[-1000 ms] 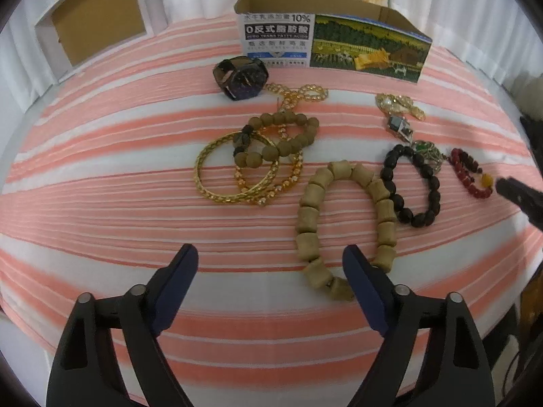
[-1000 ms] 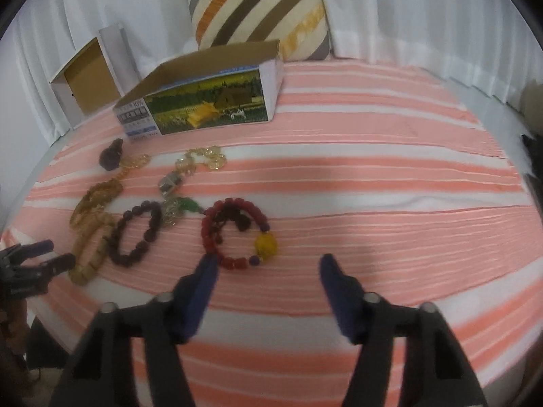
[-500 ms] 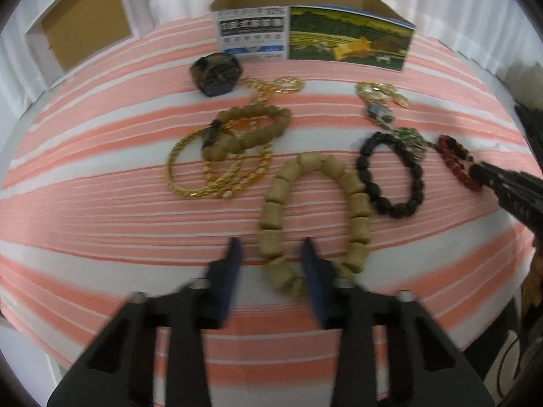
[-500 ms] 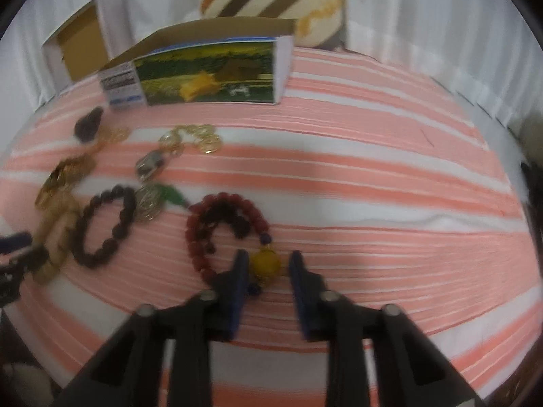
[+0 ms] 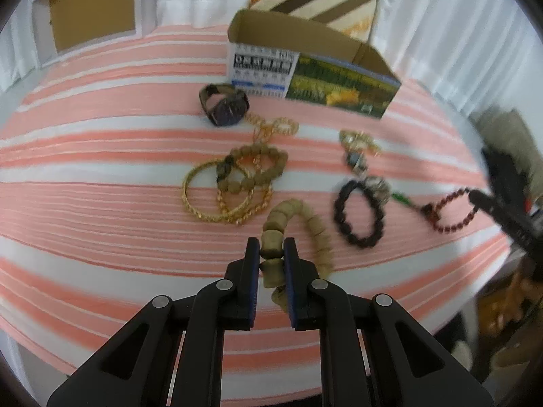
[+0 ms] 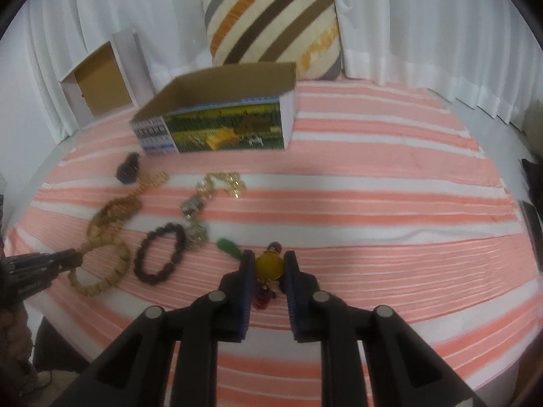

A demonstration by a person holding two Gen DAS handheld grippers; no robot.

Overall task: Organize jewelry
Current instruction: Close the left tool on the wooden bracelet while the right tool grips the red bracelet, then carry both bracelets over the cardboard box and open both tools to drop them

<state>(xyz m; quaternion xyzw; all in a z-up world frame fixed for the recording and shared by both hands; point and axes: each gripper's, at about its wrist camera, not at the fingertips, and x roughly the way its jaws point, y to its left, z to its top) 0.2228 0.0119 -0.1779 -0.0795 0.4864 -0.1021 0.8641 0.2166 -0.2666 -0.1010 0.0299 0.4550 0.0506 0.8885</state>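
A home setting, probably a bedroom, is suggested. A soft surface (image 6: 373,186) is covered by a pink-and-white striped cloth, and a striped cushion (image 6: 271,23) is propped at its far edge against white curtains (image 6: 424,23). Two opened cardboard boxes (image 6: 217,118) are set near that far edge.

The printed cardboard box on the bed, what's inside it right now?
The printed cardboard box is open on top; only its bare brown inner walls show. Its front wall hides the floor in both views, so jewelry lying low inside cannot be ruled out.
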